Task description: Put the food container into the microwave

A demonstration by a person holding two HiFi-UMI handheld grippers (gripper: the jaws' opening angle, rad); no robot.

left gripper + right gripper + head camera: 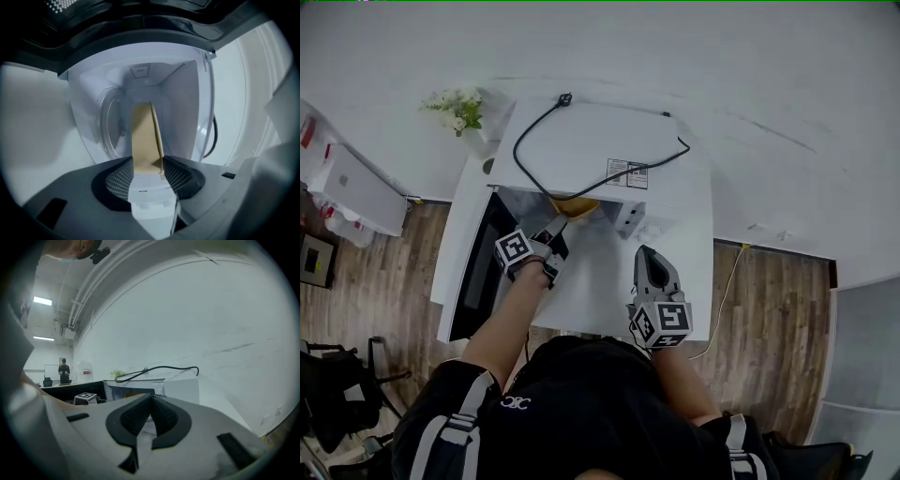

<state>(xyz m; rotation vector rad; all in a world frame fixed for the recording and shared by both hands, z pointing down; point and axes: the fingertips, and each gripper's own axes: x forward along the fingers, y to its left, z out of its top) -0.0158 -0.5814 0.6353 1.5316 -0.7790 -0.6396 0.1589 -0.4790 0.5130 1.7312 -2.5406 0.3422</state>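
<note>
- While the food container point(145, 136) is pinched by its near rim, most of its tan body reaches into the cavity of the microwave point(591, 150), close to the glass turntable point(108, 126). I cannot tell whether it touches the glass.
- The left gripper point(147, 172) has its jaws clamped on that rim and sits right at the microwave's mouth.
- To finish this step well, I judge the container should travel to the middle of the turntable, stay level so nothing spills, and rest fully on the glass before the jaws part. After that, the gripper should draw straight back out of the cavity without catching the rim.
- The door point(478, 272) stands swung open at the microwave's left, out of the path.
- The right gripper point(649, 258) hangs in front of the microwave's right side, its jaws together on nothing. It looks free to push the door shut afterwards.
- A black cable point(534, 127) lies looped on the microwave's top.
</note>
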